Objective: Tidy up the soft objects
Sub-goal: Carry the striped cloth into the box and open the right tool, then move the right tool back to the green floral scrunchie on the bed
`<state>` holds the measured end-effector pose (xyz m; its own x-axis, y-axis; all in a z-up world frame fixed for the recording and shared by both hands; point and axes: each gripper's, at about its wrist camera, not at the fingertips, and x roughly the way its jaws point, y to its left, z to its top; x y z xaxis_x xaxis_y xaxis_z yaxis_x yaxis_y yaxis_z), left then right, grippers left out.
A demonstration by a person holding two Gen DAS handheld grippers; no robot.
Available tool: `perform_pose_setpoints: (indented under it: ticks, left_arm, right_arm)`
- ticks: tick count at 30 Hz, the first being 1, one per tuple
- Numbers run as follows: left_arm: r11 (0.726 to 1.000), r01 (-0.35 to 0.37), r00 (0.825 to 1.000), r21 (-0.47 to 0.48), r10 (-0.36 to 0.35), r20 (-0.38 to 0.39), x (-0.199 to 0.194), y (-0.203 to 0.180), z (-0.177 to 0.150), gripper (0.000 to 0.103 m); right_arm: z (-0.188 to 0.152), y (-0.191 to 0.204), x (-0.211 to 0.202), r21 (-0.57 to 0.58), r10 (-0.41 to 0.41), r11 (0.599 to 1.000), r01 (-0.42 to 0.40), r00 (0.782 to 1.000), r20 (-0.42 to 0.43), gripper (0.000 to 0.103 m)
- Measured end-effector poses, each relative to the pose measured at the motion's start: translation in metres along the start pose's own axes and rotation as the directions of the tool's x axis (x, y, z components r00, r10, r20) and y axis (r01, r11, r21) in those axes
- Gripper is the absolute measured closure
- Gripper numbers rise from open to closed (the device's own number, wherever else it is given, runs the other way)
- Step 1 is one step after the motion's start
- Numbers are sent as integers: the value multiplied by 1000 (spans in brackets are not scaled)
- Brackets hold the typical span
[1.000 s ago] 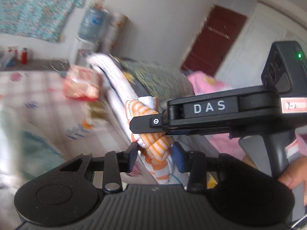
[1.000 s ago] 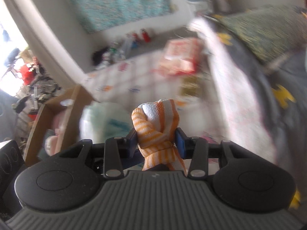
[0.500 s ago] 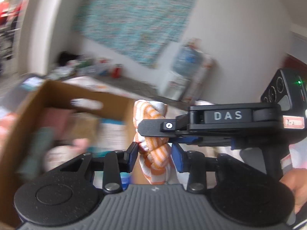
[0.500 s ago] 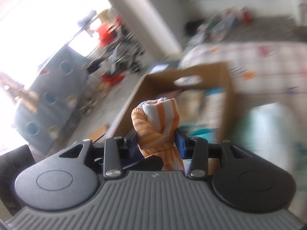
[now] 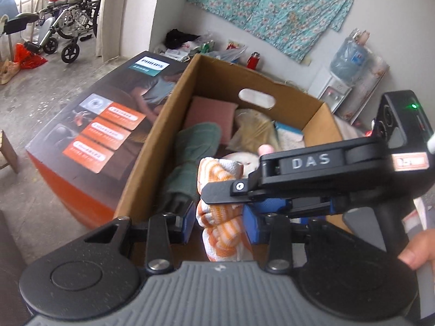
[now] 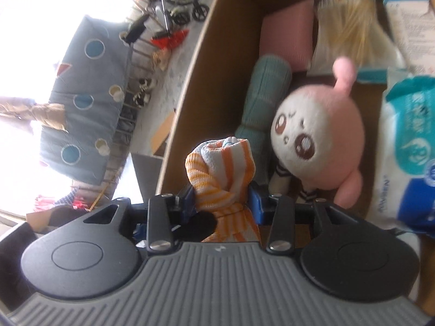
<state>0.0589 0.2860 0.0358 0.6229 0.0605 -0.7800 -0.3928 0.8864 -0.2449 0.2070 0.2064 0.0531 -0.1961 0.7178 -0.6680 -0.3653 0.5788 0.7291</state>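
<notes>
The orange-and-white striped cloth (image 6: 221, 175) was rolled up into a tight little bundle and hanging right over the open cardboard box (image 5: 174, 125), near its front corner. My guess is it was bundled like that so it would drop in as one lump instead of flopping over the rim.

The right gripper (image 6: 221, 199) was what actually had it, blue pads pressed into the cloth on both sides, pinched in pretty narrow around the middle of the roll. The left gripper (image 5: 218, 224) was a different story: its pads sat on either side of the same cloth, and the left one showed a bit of a gap, so it looked parted and loosely around the cloth rather than clamping it. Hard to swear about the right pad, since the other gripper's body crossed in front.

Inside the box there was already a pile of soft stuff: a rolled green towel (image 6: 265, 95) along the left wall, a pink cushion (image 6: 288, 43) at the back, a beige plush thing (image 5: 254, 130), a pink-and-white plush doll (image 6: 316, 141) face up in the middle, and a pack of wipes (image 6: 407, 146) on the right. The free spot looked like the gap between the green towel and the doll, right below the cloth.

A Philips carton (image 5: 108, 130) sat against the box's left side on the floor.
</notes>
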Motion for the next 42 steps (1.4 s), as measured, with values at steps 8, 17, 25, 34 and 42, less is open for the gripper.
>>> perform_pose_setpoints:
  ticks: [8,17,25,34,42]
  left_arm:
    - [999,-14,998,34,16,-55,-6,18,-16,60]
    - [999,-26,999,31,27,-38,-11,22,-16,50]
    - [999,-14,999,29,16,-47,-6,18,-18,49]
    - [999,-11,998,42,13,-56,7,9,-17,47]
    - [998,-3,999,59,6,-44,4,-5,-21,46]
  right_arm:
    - [-8,-1,39,27,-14,999,18,989,-144,55]
    - [-12,6,41,33,-3,999,8,989,-148,40]
    - [-5,7,23,14,-13,1000,14,997,-76,37]
    - [-10,-3,-34,-27,8,1000,-7,999,33,36]
    - [-23,-17,-83,-57,11,998,-3,989,144,36]
